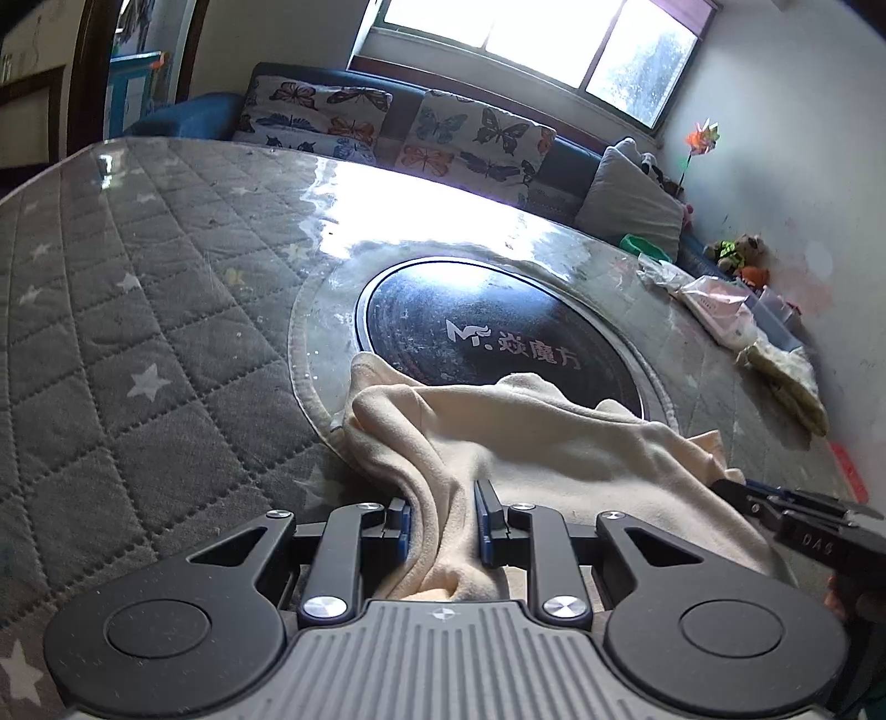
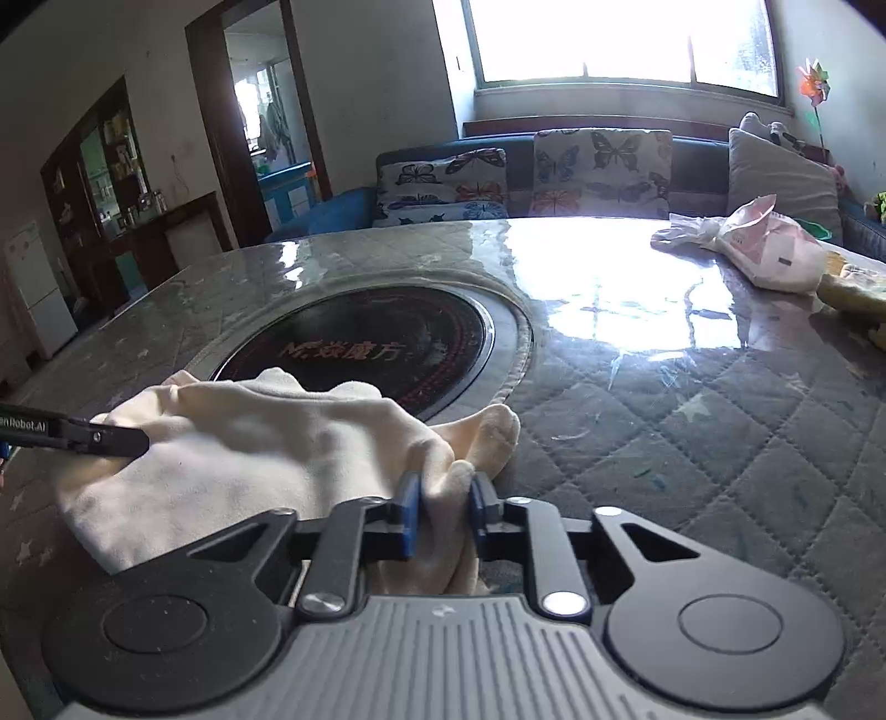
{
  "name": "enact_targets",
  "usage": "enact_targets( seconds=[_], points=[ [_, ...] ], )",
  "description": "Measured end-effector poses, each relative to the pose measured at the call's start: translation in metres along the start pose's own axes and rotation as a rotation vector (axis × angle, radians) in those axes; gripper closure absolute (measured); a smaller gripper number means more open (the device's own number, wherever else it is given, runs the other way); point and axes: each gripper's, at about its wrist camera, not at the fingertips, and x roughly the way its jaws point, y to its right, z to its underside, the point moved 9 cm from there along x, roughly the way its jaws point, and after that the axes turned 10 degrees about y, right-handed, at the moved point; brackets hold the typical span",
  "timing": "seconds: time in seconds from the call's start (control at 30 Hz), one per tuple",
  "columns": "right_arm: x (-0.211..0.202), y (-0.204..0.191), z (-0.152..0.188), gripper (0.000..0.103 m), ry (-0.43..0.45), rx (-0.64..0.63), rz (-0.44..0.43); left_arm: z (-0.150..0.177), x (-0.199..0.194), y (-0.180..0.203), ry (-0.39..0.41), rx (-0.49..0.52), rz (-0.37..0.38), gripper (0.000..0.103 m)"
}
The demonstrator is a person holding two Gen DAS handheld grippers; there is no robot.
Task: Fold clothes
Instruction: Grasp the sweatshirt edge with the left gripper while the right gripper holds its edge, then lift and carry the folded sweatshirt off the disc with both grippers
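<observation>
Two hand-held grippers are closed on one cream, soft fleece garment [image 1: 531, 443] lying crumpled on the near part of the counter [image 1: 138, 310], which is covered by a grey quilted cloth with white stars under a clear glossy sheet.

Left hand-held gripper [image 1: 443, 520]: a thick fold of the garment runs between its blue pads, and both pads press against the fabric. In the right wrist view the same tool [image 2: 119, 437] enters from the left edge, its tip buried in the cloth.

Right hand-held gripper [image 2: 443, 507]: its blue pads pinch a bunched edge of the garment, with fabric bulging above and below the pads. In the left wrist view it [image 1: 731, 490] meets the garment's right end.

Garment position: its far edge overlaps the rim of a round black glass cooktop [image 1: 498, 321] set into the counter and marked with pale lettering.

Other items: crumpled pale plastic bags [image 2: 764, 243] lie at the far right of the counter, well apart from the garment. Butterfly-print cushions [image 2: 598, 171] line a dark blue sofa beyond, beneath a bright window [image 2: 620, 39].
</observation>
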Motion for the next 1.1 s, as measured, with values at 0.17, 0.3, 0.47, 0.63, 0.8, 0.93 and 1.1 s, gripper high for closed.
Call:
enact_targets(
  seconds=[0.17, 0.3, 0.47, 0.63, 0.8, 0.93, 1.1],
  points=[
    [-0.008, -0.002, -0.004, 0.095, 0.036, -0.008, 0.013, -0.001, 0.000, 0.009, 0.014, 0.082, -0.036, 0.081],
    [-0.008, -0.003, -0.003, 0.095, 0.035, -0.021, 0.023, 0.000, 0.001, 0.013, 0.024, 0.126, -0.057, 0.081],
    [-0.002, 0.001, 0.001, 0.085, 0.017, -0.009, 0.024, 0.000, 0.001, 0.015, 0.028, 0.158, -0.072, 0.081],
    [0.001, 0.010, 0.003, 0.065, 0.013, 0.035, 0.027, 0.001, 0.003, 0.016, 0.028, 0.182, -0.080, 0.081],
    [0.003, 0.000, 0.005, 0.089, -0.001, 0.033, -0.015, 0.000, 0.003, 0.019, 0.029, 0.201, -0.088, 0.083],
    [-0.008, -0.009, -0.005, 0.092, 0.055, -0.022, -0.007, -0.005, -0.001, 0.026, 0.042, 0.234, -0.089, 0.085],
    [-0.034, -0.014, -0.024, 0.092, 0.136, -0.063, 0.001, -0.015, -0.007, 0.050, 0.069, 0.275, -0.045, 0.086]
  ],
)
